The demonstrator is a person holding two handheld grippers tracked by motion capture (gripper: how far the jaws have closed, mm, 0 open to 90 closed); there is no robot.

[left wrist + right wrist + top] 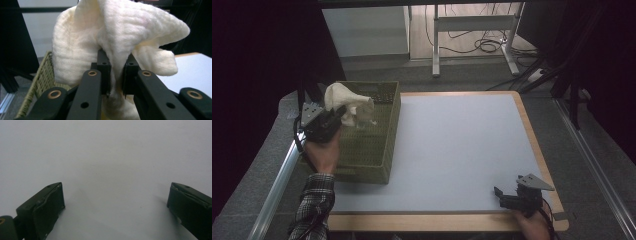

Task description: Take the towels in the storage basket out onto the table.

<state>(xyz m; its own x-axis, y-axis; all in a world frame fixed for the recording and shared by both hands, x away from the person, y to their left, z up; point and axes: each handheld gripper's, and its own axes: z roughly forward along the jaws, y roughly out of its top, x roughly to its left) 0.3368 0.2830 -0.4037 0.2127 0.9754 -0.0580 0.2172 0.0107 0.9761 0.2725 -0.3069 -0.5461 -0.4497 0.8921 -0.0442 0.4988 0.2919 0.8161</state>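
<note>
Pinching a bunched fold of the cream cloth [117,37], the left tongs [115,75] hold it lifted above the near-left part of the woven basket [379,150], most of the fabric billowing above and around the jaws. The right tongs [512,197] rest spread wide and empty near the front right corner of the worktop [452,145]. The grip takes only a narrow pleat, so the cloth could slide out if swung quickly. A hanging corner might also snag on the basket's rim and drag the basket across the worktop, since nothing steadies it.
</note>
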